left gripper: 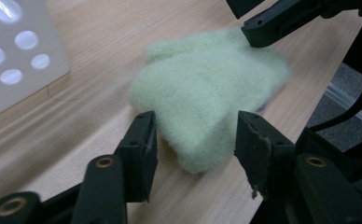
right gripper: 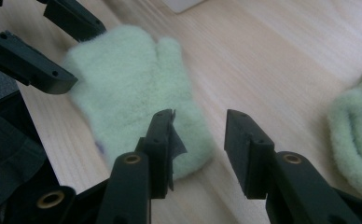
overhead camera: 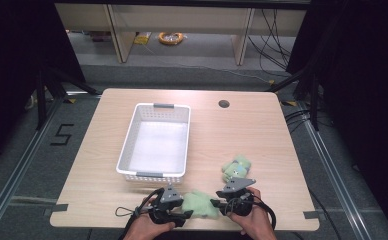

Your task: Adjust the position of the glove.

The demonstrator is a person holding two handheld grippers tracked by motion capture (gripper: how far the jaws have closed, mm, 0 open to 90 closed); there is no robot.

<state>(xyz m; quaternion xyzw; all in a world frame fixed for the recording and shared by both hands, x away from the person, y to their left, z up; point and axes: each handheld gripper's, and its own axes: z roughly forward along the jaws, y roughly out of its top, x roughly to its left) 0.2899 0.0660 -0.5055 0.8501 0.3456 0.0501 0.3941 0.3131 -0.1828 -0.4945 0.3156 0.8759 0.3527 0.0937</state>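
We hold the left gripper (left gripper: 195, 137) with its jaws parted around the cuff end of a fluffy pale-green mitten (left gripper: 207, 88), pads not yet pressing; the mitten lies flat at the near edge of the light wooden table (overhead camera: 242, 130); our right gripper (right gripper: 200, 135) stands open beside its other end.

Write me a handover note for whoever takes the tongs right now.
Left tongs: open, jaws either side of one end of the flat green mitten, not yet pressing.
Right tongs: open at the mitten's other end, one jaw over its edge.
Second green mitten: bunched up on the table, to the right.
White basket: empty.
Done: nothing gripped or moved yet.
Left: probably grip the flat mitten, then deal with both mittens, maybe into the basket.
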